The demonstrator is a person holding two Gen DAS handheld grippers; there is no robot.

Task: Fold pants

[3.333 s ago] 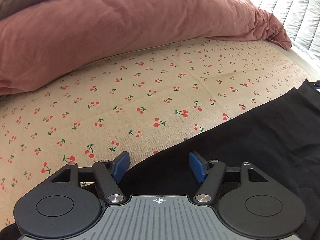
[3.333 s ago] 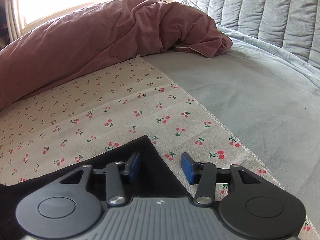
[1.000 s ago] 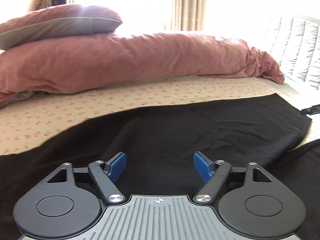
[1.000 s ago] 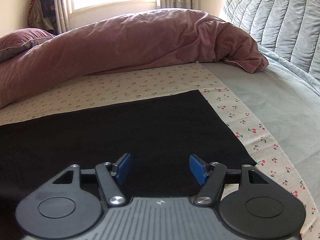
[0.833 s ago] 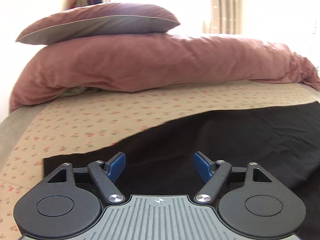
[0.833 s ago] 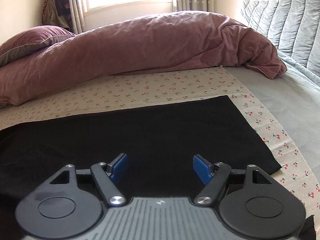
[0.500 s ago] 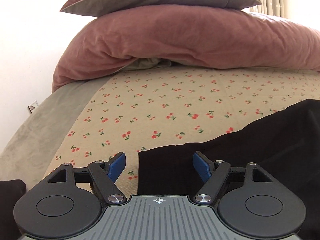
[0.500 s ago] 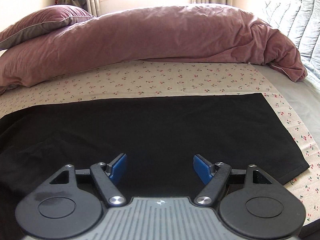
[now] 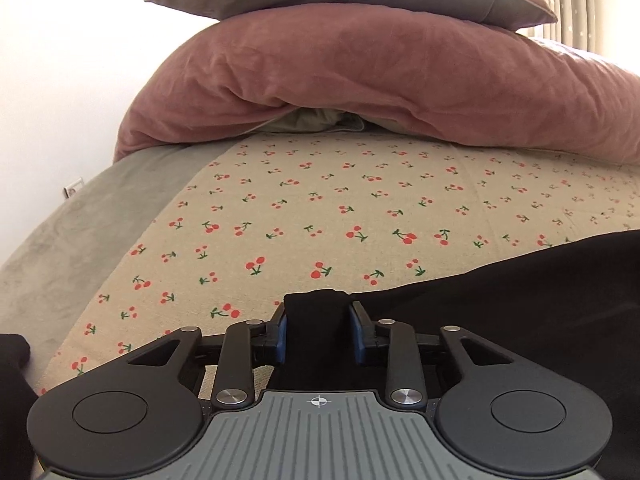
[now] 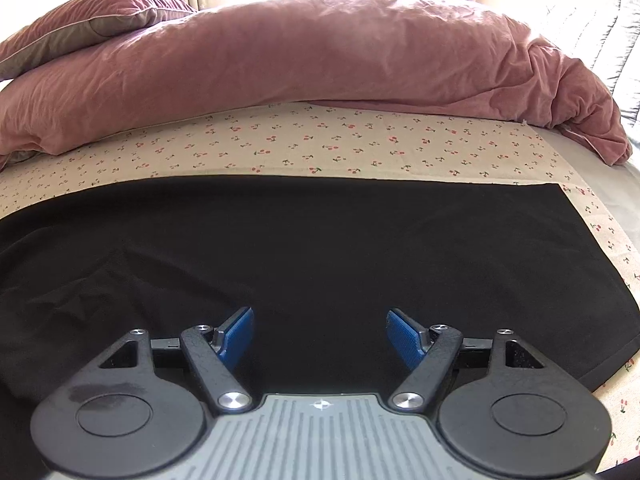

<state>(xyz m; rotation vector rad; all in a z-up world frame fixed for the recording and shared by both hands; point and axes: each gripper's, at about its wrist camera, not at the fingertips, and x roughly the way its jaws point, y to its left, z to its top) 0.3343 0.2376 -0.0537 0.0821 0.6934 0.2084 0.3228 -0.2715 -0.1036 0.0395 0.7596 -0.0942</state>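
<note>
My black pants [image 10: 320, 248] lie spread flat across the cherry-print cloth, lengthwise from left to right, with soft wrinkles toward their left end. One corner [image 9: 316, 320] there is bunched up off the cloth.

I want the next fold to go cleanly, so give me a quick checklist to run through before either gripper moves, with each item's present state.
1. Left gripper has cloth: ok. Its jaws have just been closing, and a corner of the black pants is bunched between the blue fingers.
2. That grip is firm enough to lift: cannot tell.
3. Right gripper has cloth: not ok. It is open above the pants, with nothing pinched.
4. Pants lie flat: not ok, creases at the left of the right wrist view.
5. Cherry-print cloth beyond the pants is bare: ok.
</note>
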